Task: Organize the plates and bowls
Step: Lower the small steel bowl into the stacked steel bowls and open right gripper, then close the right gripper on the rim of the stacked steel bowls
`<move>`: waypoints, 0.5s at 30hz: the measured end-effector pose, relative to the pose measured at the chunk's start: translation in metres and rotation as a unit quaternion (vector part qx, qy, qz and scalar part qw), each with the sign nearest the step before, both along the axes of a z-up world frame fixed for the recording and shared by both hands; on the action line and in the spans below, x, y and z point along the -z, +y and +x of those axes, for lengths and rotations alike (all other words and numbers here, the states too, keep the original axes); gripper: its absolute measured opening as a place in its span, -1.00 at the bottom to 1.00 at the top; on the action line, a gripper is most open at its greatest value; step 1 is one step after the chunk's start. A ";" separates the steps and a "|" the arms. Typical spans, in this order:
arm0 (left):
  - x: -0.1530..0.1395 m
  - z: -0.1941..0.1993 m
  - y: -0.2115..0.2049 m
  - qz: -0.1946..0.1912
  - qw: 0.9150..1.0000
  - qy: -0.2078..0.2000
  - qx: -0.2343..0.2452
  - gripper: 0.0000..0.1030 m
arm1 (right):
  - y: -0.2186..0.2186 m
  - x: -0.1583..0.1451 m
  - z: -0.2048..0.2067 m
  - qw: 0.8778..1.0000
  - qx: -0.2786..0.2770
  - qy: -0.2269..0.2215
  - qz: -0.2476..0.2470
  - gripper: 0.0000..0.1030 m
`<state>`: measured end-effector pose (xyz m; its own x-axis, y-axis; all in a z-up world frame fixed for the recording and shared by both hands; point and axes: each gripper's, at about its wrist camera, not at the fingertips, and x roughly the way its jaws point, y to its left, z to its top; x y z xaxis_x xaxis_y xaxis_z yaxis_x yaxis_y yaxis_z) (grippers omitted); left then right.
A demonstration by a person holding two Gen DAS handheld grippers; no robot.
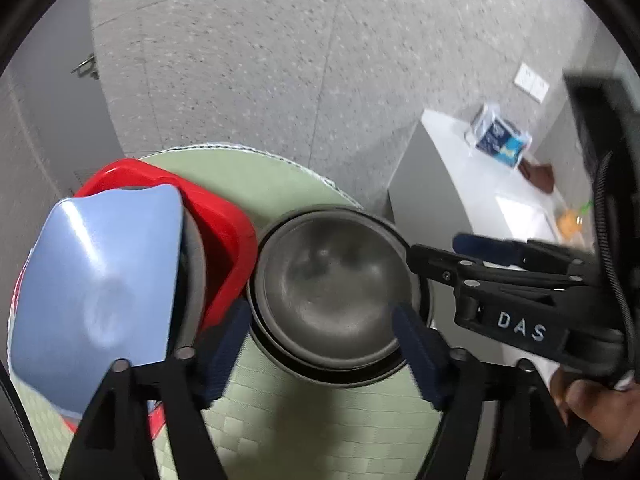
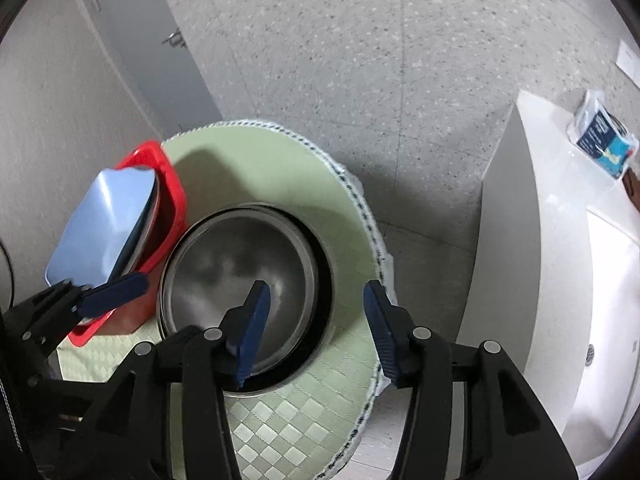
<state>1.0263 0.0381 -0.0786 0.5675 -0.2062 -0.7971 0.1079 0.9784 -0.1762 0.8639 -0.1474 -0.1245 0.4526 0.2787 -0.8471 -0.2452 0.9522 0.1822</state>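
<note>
On a round table [image 1: 256,184] with a pale green checked cloth, seen from the left wrist, a stack of dull grey metal bowls [image 1: 332,292] sits near the middle. The left gripper [image 1: 320,344] hangs over the stack's near side with its jaws wide and nothing between the blue ribbed pads: one pad lies off the left rim, the other over the inside near the right rim. The right gripper [image 1: 440,248] reaches in from the right, one black finger tip at the bowls' right rim. A red plastic basket [image 1: 224,224] touches the stack's left side; a glossy blue plate [image 1: 96,280] leans upright in it. Cloth shows free behind and in front of the bowls.

From the right wrist, the right gripper [image 2: 316,320] stands half spread, holding nothing: its left pad hangs over the bowl's [image 2: 240,276] hollow, its right pad outside the rim above bare cloth. The table [image 2: 360,216] edge, trimmed with a dotted border, curves close on the right; beyond it lies speckled floor [image 2: 360,60] and a white counter [image 2: 560,240]. The left gripper's pad [image 2: 116,294] lies by the basket [image 2: 172,200] and plate [image 2: 104,232].
</note>
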 end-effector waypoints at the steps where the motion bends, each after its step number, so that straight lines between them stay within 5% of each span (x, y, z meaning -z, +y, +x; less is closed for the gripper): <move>1: -0.001 -0.005 0.003 -0.001 1.000 -0.006 -0.014 0.54 | -0.004 0.000 0.001 1.000 0.005 0.001 0.004 0.22; 7: 0.003 -0.031 0.010 -0.005 0.996 -0.018 -0.092 0.72 | -0.020 0.010 0.007 0.999 0.025 0.018 0.040 0.29; 15: 0.027 -0.033 -0.013 0.002 0.994 0.027 -0.107 0.76 | -0.017 0.032 0.011 0.996 0.019 0.052 0.072 0.29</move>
<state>0.9937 0.0253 -0.1053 0.5542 -0.0818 -0.8283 -0.1118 0.9788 -0.1715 0.8751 -0.1639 -0.1562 0.3771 0.3853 -0.8422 -0.1822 0.9225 0.3404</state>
